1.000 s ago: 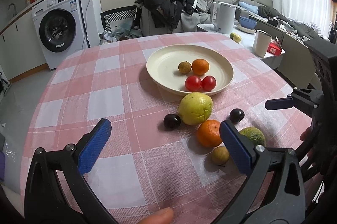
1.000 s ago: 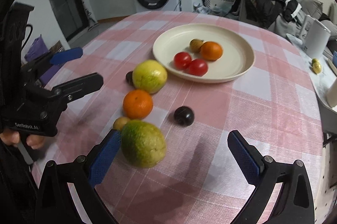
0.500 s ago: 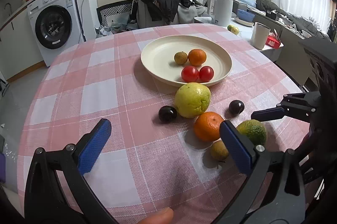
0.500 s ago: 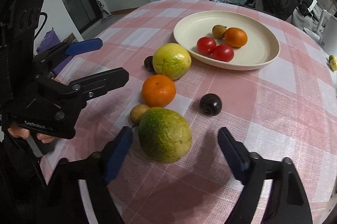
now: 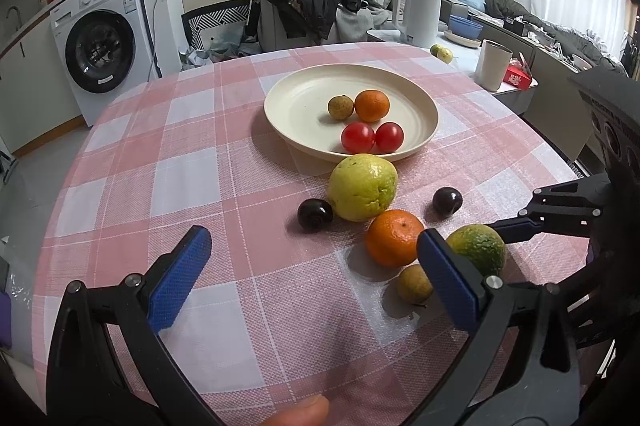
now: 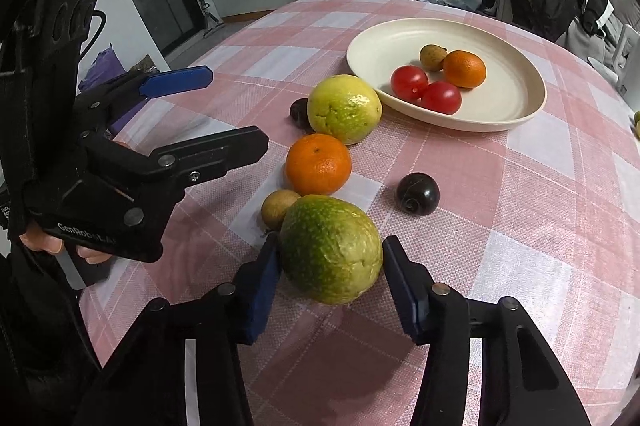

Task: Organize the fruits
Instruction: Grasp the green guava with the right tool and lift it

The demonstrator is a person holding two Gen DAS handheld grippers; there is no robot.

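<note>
Round table (image 5: pixel 132 161) under a pink checked cloth, bearing all the fruit. Cream plate (image 5: pixel 296 105) toward the far side, evidently the collecting place: it already holds a small orange (image 5: pixel 372 105), two tomatoes (image 5: pixel 371 137) and a small brown fruit (image 5: pixel 341 107).

Loose fruit lies on the cloth near the plate, apparently waiting its turn: a yellow-green fruit (image 6: pixel 345 109) just beside the rim, an orange (image 6: pixel 318 164), two dark plums (image 6: pixel 417 193), another small brown fruit (image 6: pixel 278 207).

Green fruit (image 6: pixel 330 249), on the cloth nearest the right gripper (image 6: pixel 328 268). Its jaws have just been closing and now flank this fruit; the left pad touches the skin, the right pad stands at the skin or a hair off it.

Left gripper (image 5: pixel 312 276): jaws wide, holding nothing, hovering over bare cloth, probably standing by.
</note>
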